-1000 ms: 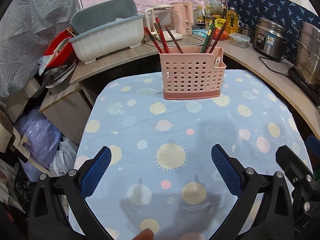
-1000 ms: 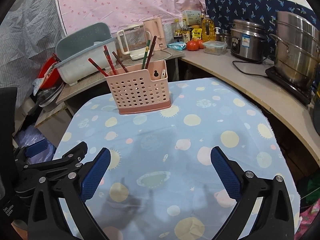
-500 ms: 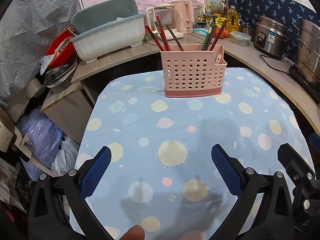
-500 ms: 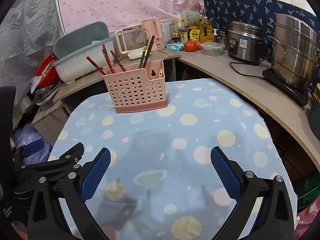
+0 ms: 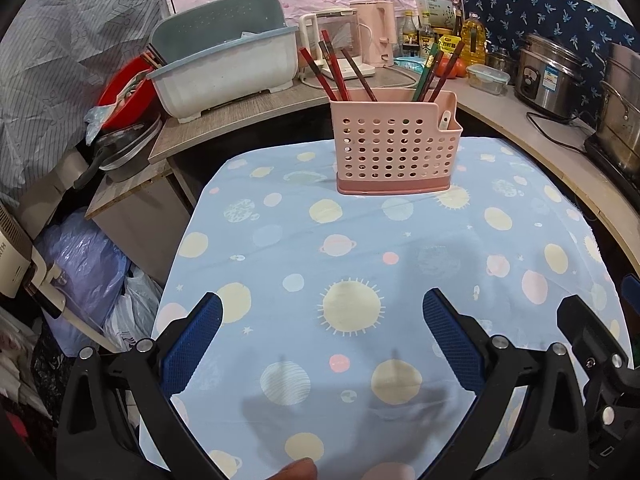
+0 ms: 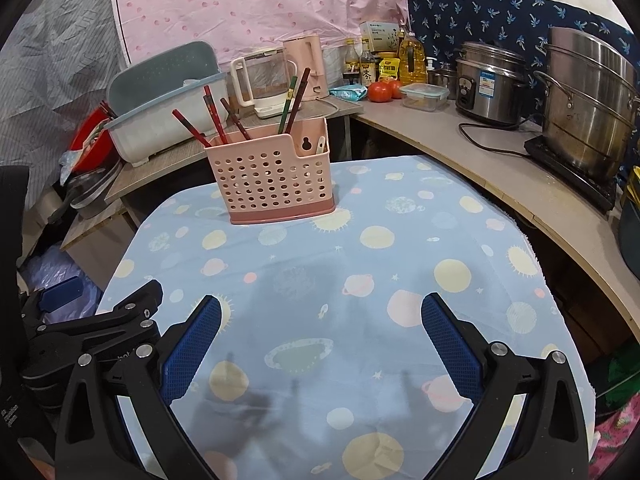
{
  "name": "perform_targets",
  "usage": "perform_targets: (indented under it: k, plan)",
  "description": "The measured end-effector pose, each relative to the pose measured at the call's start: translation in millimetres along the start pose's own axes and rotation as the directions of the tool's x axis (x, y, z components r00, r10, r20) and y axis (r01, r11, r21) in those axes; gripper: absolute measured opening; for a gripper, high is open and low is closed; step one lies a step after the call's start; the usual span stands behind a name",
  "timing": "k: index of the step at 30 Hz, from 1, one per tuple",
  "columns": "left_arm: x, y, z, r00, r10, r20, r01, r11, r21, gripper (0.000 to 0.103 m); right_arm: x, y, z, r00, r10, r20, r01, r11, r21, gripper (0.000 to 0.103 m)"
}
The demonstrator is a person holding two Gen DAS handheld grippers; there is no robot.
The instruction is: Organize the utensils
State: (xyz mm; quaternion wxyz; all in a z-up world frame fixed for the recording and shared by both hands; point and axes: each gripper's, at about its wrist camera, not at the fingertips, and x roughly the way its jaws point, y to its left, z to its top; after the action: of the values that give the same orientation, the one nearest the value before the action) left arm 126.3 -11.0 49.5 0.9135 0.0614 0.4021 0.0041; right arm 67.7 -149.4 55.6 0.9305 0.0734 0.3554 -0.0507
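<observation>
Both jaws spread, empty; pink caddy (image 5: 396, 148) (chopsticks (image 5: 340, 72) inside) stands before cluttered counter (image 6: 500, 168).

Even, moderately bright indoor light from above. Soft grey shadows fall on the tablecloth (image 5: 400, 240) near the lower edge of both views. Steel pots (image 6: 588, 104) show mild glare. Fisheye distortion bends edges; corners are black; focus is sharp.

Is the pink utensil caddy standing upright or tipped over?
Upright. The pink utensil caddy sits flat on its base on the tablecloth, with chopsticks leaning out of its top.
</observation>
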Motion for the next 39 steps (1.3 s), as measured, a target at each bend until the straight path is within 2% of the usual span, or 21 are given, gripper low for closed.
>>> perform_targets:
  k: [13,39]
  plan:
    - [1.3,-0.7,0.4,1.000,-0.024,0.000,0.024,1.000,-0.007,0.096,0.6,0.1,-1.1,1.000,-0.016,0.008,0.016,1.000,-0.006,0.097]
    - [2.1,0.2,2.1,1.000,-0.007,0.001,0.007,1.000,-0.015,0.096,0.7,2.3,-2.7,1.000,-0.013,0.005,0.013,1.000,-0.006,0.097]
